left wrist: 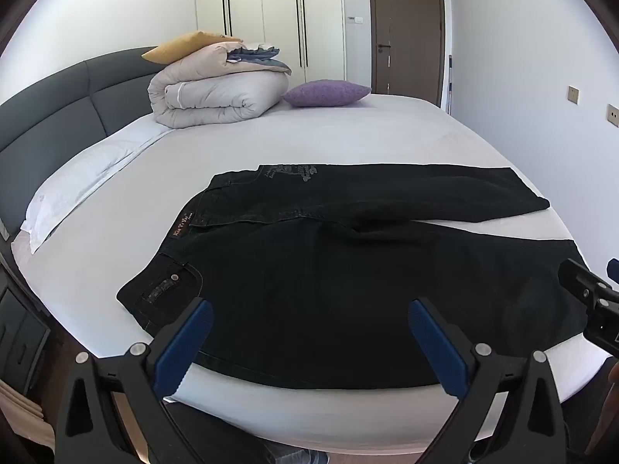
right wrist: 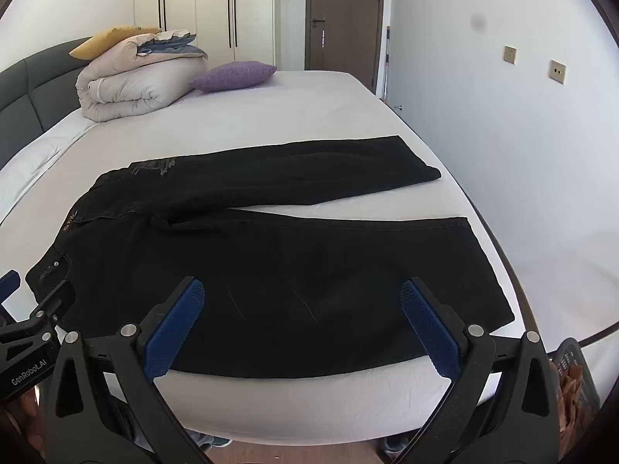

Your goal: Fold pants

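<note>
Both pairs of jaws stand wide apart, empty, above the black pants (left wrist: 329, 290) on the bed (left wrist: 348, 135). Denim looks heavy, limp; I'd pinch waistband and hem.

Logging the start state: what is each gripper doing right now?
Left gripper: open, holding nothing, above the black jeans.
Right gripper: open, holding nothing.
</note>
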`<action>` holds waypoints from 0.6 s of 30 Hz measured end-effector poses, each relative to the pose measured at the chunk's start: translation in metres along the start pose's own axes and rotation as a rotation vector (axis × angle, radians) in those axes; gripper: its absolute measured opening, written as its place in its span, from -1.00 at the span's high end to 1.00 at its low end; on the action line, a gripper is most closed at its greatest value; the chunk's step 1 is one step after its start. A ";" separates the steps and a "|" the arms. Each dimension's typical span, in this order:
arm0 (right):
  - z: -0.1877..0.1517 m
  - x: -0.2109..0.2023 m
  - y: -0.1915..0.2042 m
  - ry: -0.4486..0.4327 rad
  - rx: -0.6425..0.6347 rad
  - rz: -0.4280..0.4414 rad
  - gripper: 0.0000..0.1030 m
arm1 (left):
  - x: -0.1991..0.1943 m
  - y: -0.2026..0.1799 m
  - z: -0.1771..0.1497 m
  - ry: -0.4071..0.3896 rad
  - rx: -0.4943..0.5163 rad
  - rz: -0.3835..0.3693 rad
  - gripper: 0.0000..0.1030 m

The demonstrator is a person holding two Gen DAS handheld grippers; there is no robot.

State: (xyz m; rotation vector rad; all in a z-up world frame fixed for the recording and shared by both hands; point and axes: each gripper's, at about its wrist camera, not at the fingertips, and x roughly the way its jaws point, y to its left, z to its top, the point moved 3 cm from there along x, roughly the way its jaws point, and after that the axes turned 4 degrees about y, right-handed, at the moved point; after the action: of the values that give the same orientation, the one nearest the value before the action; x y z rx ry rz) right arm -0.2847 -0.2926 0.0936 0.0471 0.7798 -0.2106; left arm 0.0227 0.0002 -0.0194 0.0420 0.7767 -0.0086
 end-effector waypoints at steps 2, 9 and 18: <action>0.000 0.000 0.000 0.004 -0.001 -0.002 -1.00 | 0.000 0.000 0.000 -0.001 0.007 0.007 -1.00; 0.000 0.001 0.000 0.006 -0.001 -0.001 -1.00 | 0.000 0.000 0.000 -0.002 0.008 0.007 -1.00; 0.000 0.000 0.000 0.008 -0.001 0.000 -1.00 | 0.000 0.000 0.000 -0.001 0.005 0.004 -1.00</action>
State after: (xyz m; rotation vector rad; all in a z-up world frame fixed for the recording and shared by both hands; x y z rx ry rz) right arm -0.2847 -0.2929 0.0930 0.0471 0.7877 -0.2105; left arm 0.0229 0.0004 -0.0191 0.0486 0.7753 -0.0071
